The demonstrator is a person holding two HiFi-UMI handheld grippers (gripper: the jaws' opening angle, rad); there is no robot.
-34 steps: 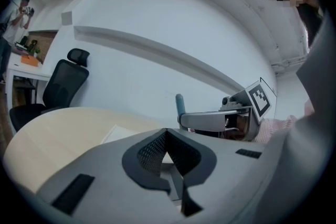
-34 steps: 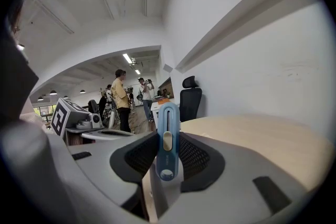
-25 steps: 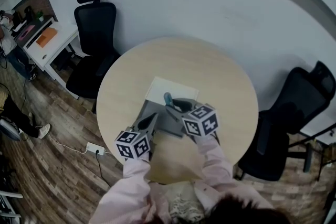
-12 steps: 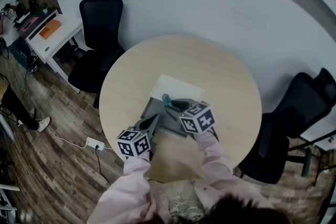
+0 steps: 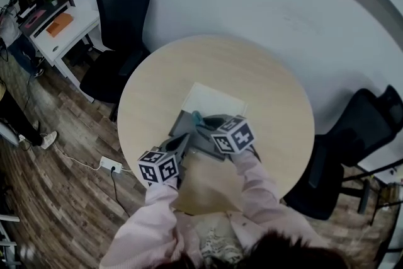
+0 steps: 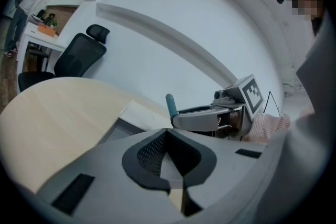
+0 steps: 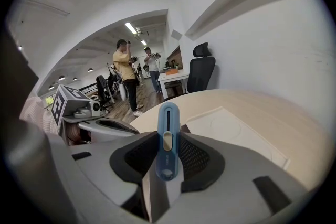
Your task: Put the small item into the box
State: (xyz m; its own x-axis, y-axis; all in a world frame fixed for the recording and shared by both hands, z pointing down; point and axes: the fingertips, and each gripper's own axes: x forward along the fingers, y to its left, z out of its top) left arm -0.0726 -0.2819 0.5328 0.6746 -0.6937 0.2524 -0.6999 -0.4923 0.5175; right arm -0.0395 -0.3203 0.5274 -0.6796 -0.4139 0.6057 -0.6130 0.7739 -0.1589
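A shallow box (image 5: 189,128) with a grey inside and a white lid (image 5: 217,99) folded back lies on the round wooden table (image 5: 264,91). My right gripper (image 5: 204,121) is shut on a blue utility knife (image 7: 168,157) and holds it over the box's near part. The knife's tip (image 5: 198,115) sticks out past the jaws. My left gripper (image 5: 179,143) is at the box's near-left edge with its tips together. A thin grey sheet (image 6: 169,162), seemingly the box's edge, shows between the pads. The left gripper view shows the knife (image 6: 170,106) upright in the right gripper (image 6: 202,117).
Black office chairs stand at the table's far left (image 5: 123,16) and at its right (image 5: 359,135). A white desk (image 5: 53,28) is at the upper left. A power strip (image 5: 110,165) lies on the wood floor. Two people (image 7: 128,73) stand far off.
The head camera has tilted, so the table sits a little higher in the view. Both grippers keep their places at the box, and the knife stays in the right one.
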